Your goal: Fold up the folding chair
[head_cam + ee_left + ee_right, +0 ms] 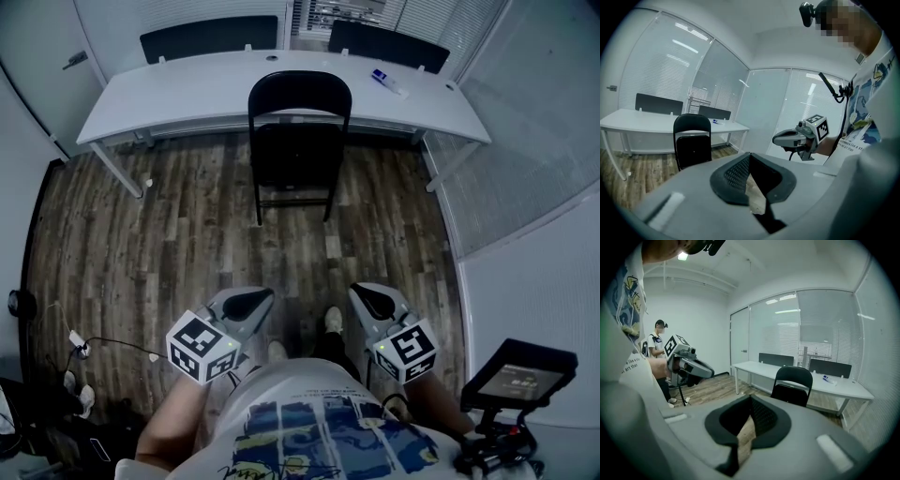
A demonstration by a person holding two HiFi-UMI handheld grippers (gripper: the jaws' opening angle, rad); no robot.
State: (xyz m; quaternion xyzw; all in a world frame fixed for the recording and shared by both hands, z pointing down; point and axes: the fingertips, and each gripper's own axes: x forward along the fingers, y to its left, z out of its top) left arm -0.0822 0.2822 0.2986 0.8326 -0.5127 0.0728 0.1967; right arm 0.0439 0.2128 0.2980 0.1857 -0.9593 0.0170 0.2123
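The left tool [253, 300] had its jaws pressed together with nothing between them, and the right tool [371, 300] was the same, jaws closed and empty. Both were held low in front of the person's body, side by side with a gap between them, tips pointing forward and slightly down over the wooden floor [178, 234]. The folding chair [298, 141] stood upright on its legs farther out on that floor, straight ahead of the two tools and well apart from both. Its rounded black backrest rose against the near edge of the long white desk [187, 94]. A small blue and white item [386, 81] lay on the desk beyond the chair, towards the right end.
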